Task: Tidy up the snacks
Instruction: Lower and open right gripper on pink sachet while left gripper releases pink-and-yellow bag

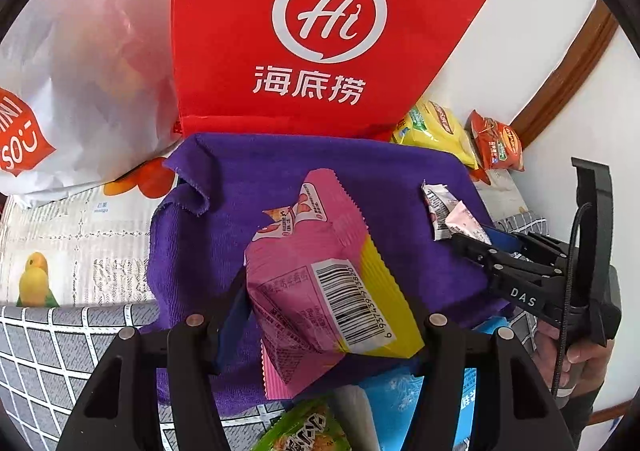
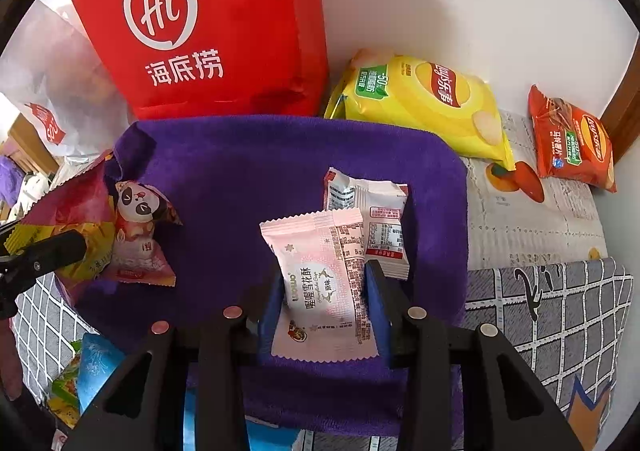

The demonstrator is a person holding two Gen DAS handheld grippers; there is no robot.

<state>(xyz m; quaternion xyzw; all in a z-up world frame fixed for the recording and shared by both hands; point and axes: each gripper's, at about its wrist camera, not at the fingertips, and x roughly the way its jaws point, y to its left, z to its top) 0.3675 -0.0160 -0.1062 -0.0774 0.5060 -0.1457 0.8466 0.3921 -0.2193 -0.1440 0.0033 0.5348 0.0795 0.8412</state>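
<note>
Pink wafer pack [image 1: 320,291] gripped in my left tongs [image 1: 326,325], pale sachet [image 2: 326,287] in my right tongs [image 2: 326,315]; slick film could slip.

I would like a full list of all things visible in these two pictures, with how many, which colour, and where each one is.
cloth: one, purple, spread on the table.
red bag: one, red with white logo, upright behind the cloth.
white bag: one, white plastic, left of the red bag.
yellow chip bag: one, right of the red bag.
orange chip bag: one, far right, near the wall.
pink packet: one, pink and yellow, between the left gripper's fingers.
pale pink packets: two; one in the right gripper, one lying on the cloth behind it.
left gripper: black, closed on the pink packet.
right gripper: black, closed on a pale pink packet.
</note>
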